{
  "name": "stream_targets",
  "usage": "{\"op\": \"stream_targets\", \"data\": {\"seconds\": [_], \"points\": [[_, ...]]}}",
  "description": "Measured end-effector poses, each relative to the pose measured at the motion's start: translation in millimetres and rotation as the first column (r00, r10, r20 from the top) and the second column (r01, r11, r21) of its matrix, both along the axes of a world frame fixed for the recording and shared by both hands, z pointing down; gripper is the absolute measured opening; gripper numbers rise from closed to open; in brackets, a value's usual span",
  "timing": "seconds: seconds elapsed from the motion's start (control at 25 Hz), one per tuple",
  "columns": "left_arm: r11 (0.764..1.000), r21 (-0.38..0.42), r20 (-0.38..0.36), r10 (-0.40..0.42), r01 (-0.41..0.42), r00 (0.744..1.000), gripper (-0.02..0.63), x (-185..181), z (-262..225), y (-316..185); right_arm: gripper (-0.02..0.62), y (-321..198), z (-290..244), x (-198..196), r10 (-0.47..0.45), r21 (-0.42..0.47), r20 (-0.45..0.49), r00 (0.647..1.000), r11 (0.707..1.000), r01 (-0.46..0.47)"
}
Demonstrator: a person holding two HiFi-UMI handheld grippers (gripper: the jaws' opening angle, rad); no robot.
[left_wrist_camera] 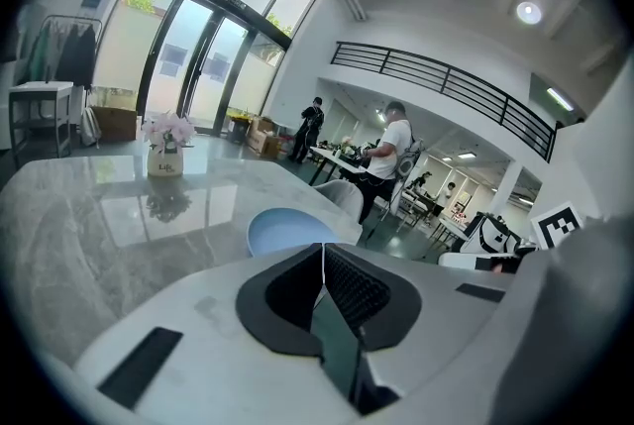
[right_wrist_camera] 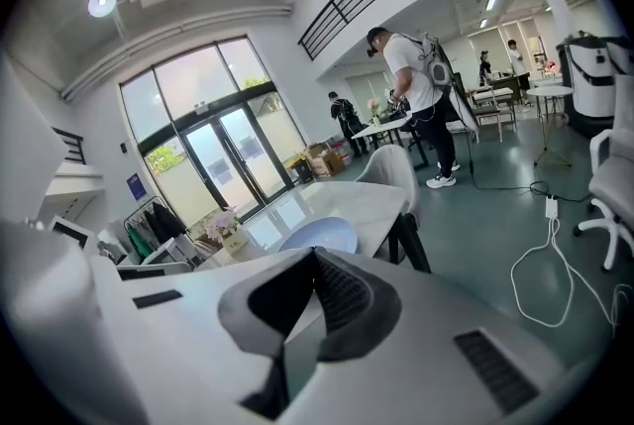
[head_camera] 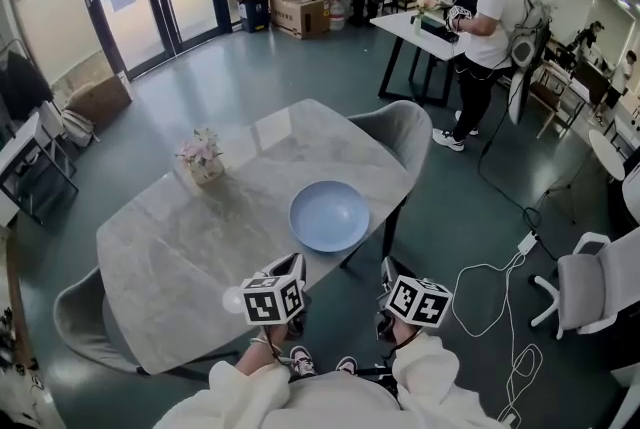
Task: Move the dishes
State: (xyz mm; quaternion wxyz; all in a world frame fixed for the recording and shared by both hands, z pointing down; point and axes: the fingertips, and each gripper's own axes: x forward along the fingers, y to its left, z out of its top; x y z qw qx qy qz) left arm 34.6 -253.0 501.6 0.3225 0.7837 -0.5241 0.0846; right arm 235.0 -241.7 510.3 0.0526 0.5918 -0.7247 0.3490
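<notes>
Though near the table (head_camera: pixel 180 237) edge, plate (head_camera: pixel 329 215) inboard.

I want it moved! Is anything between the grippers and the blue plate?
Nothing visible: only bare grey marble tabletop lies between the left gripper, right gripper and round light-blue plate. The small flower vase stands aside.

The person wears a cream fleece top with thick, loose sleeves (head_camera: pixel 436 385) and dark-and-white sneakers (head_camera: pixel 300 358). The left gripper (left_wrist_camera: pixel 322 250) and right gripper (right_wrist_camera: pixel 315 255) each have a smooth white shell with dark rectangular slots (left_wrist_camera: pixel 139 366) and charcoal ribbed pads (left_wrist_camera: pixel 354 290). Each carries a cube (head_camera: pixel 272 298) of black-and-white square markers.
</notes>
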Motion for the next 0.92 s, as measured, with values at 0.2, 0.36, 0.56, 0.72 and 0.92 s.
{"op": "stream_targets", "data": {"seconds": [0.2, 0.36, 0.56, 0.72, 0.92], "points": [[1.0, -0.001, -0.009, 0.004, -0.004, 1.0, 0.012, 1.2, -0.9, -2.6, 0.057, -1.7, 1.5, -0.1, 0.001, -0.015, 0.0, 1.0, 1.0, -0.001], [1.0, 0.003, -0.013, 0.003, -0.003, 1.0, 0.012, 1.9, -1.3, -4.7, 0.057, -3.0, -0.1, -3.5, -0.009, -0.009, 0.007, 1.0, 1.0, 0.009], [1.0, 0.001, -0.016, 0.009, -0.009, 1.0, 0.012, 1.3, -0.9, -5.8, 0.057, -3.5, -1.0, -0.2, 0.005, -0.012, -0.001, 1.0, 1.0, -0.005], [1.0, 0.0, -0.018, 0.008, -0.008, 1.0, 0.012, -3.5, -0.3, -8.9, 0.057, -6.1, -4.0, -2.5, 0.012, -0.005, -0.007, 1.0, 1.0, -0.012], [1.0, -0.003, -0.02, 0.012, -0.012, 1.0, 0.012, -8.8, 0.3, -9.0, 0.057, -5.5, -4.7, -13.4, 0.001, -0.002, 0.006, 1.0, 1.0, -0.001]]}}
